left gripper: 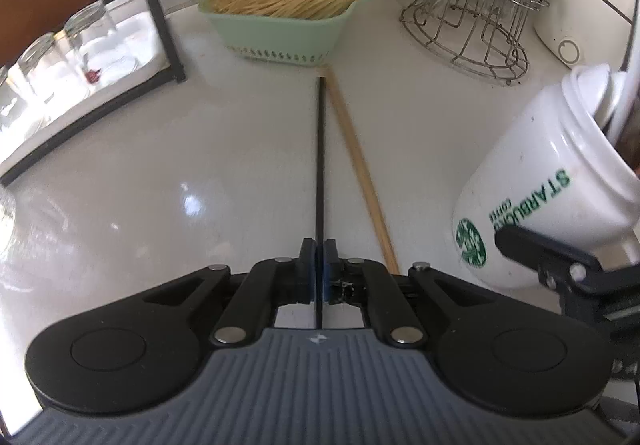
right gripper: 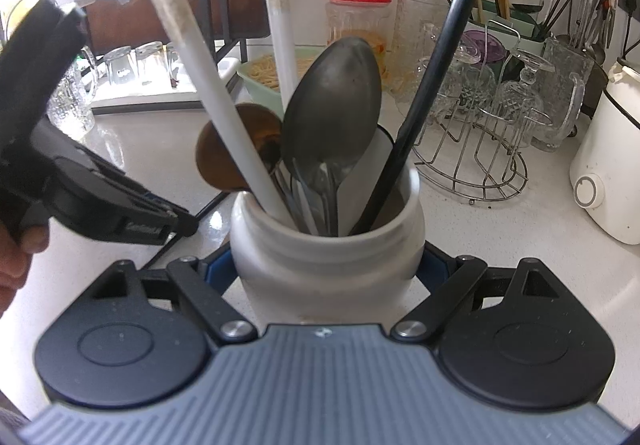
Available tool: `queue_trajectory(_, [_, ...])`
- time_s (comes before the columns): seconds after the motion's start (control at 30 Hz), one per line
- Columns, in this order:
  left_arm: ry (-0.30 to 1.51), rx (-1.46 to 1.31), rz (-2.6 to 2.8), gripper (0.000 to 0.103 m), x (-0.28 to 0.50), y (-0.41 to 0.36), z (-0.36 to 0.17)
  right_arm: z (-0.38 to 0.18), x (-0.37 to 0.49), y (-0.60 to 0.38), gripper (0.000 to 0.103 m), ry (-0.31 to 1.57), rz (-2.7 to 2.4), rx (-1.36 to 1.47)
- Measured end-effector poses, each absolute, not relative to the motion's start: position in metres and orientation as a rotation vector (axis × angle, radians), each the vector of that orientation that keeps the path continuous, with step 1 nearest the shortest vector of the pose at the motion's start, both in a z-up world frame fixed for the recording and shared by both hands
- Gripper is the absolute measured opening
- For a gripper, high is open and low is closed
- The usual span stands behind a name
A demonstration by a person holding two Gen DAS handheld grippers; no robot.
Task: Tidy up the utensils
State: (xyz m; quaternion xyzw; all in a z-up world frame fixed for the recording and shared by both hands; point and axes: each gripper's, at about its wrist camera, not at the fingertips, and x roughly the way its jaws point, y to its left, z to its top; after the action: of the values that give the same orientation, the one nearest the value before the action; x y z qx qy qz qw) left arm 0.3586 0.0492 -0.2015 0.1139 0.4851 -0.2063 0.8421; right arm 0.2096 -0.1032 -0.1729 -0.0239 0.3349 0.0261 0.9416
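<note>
two sticks lie ahead: your left fingers (left gripper: 319,265) pinch the black chopstick (left gripper: 320,165); lift it slowly into the jar (right gripper: 326,245) your right fingers (right gripper: 326,269) squeeze.

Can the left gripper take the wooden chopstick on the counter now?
Probably not yet: the left gripper is shut on the black chopstick. The wooden chopstick lies free beside it; the path looks open once the jaws are free.

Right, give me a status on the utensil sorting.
Done: the white mug held by the right gripper already has a metal spoon and several chopsticks in it. In hand: the left gripper is shut on a black chopstick. Left: the wooden chopstick lies on the counter.
</note>
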Motion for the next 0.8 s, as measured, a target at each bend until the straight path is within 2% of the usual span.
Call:
queue_trajectory(0.5, [1.148,0.159,-0.350,0.004,0.290,0.092,-0.194,-0.170,0.206,-0.107,0.091,0.719,0.103,-0.076])
queue_trajectory(0.8, [1.161,0.093,-0.328,0.005,0.280,0.104,-0.195,-0.170,0.200,-0.107,0.091,0.726,0.120,-0.084])
